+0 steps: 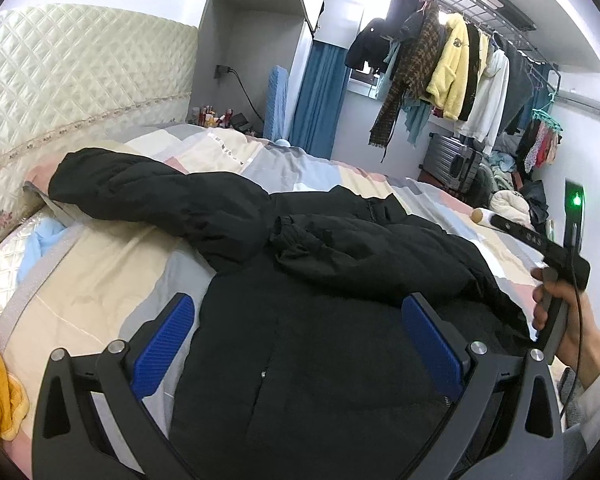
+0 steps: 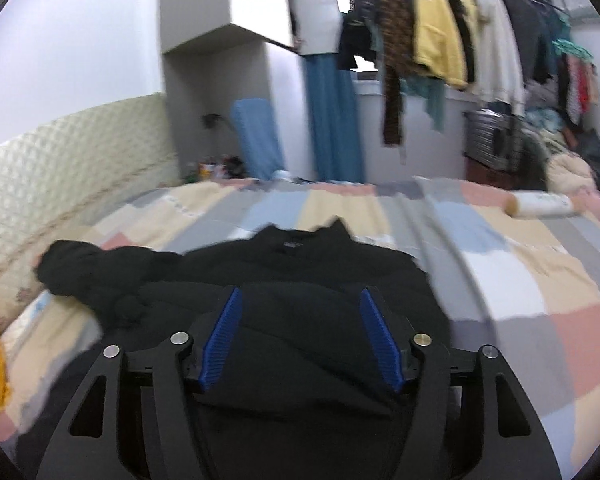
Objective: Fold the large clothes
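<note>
Both the left gripper [image 1: 296, 332] and the right gripper [image 2: 300, 332] hang with jaws spread wide, holding nothing, just above the black coat [image 1: 320, 352]. It lies on the patchwork bed [image 1: 100, 280]. Beyond, one sleeve [image 1: 148, 192] stretches toward the headboard (unfolded); I judge it best pinched near the cuff and laid across the coat.

The left gripper [image 1: 296, 336] has its blue-padded fingers [image 1: 162, 346] spread wide, nothing between them. The right gripper [image 2: 300, 334] is likewise parted — fingers [image 2: 382, 342] empty. In the left wrist view, the person's right hand [image 1: 556, 320] grips its handle.
</note>
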Demonstrator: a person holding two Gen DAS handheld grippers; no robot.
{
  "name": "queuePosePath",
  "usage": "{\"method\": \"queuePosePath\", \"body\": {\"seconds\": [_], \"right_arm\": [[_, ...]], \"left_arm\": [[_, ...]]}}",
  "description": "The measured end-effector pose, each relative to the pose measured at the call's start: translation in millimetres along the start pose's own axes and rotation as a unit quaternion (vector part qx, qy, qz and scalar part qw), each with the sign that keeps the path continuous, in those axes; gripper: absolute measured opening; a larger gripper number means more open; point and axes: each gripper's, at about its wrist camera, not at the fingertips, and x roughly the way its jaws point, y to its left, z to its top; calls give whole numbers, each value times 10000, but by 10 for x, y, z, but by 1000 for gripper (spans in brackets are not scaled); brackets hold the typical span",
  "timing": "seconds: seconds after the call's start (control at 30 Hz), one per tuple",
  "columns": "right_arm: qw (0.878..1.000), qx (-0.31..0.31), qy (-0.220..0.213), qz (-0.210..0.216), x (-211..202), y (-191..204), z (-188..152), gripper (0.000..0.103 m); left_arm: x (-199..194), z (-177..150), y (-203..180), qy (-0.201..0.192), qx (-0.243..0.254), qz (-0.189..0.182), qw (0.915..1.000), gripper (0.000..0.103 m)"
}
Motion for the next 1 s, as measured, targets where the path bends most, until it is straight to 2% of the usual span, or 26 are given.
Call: {"method": "queuePosePath", "body": {"seconds": [0.17,0.27,0.33,0.4,0.5,0.73,0.87,0.97,1.0], "right_arm": [[9980,502,94,-360,85,-561,-215,60],[9952,768,365,-478,180,-818,-341,60],[9929,874,706,-393,291,-939,-445,60],[9912,665,1054,-456,417,-941,-550,60],[9900,423,1292,-378,541,-899,-677,60],[9857,-229,1562,-580,653,-783,-809,61],[9853,-389,1505,-707,672,-759,-839,59],[9874,-312,1350,-758,684,-765,-820,48],[9879,-331,1294,-787,686,-752,-810,39]], "left_arm": [[60,-9,41,47,-177,14,9998,103],[112,-5,24,88,-222,98,9997,103],[138,-5,-13,112,-175,127,9997,103],[169,-25,-51,162,-120,190,9996,103],[210,-54,-99,239,-69,229,9994,103],[279,-89,-156,340,21,320,9989,103],[277,-85,-153,318,-1,297,9991,103],[300,-95,-152,356,4,320,9989,103],[305,-100,-153,371,-2,326,9988,103]]}}
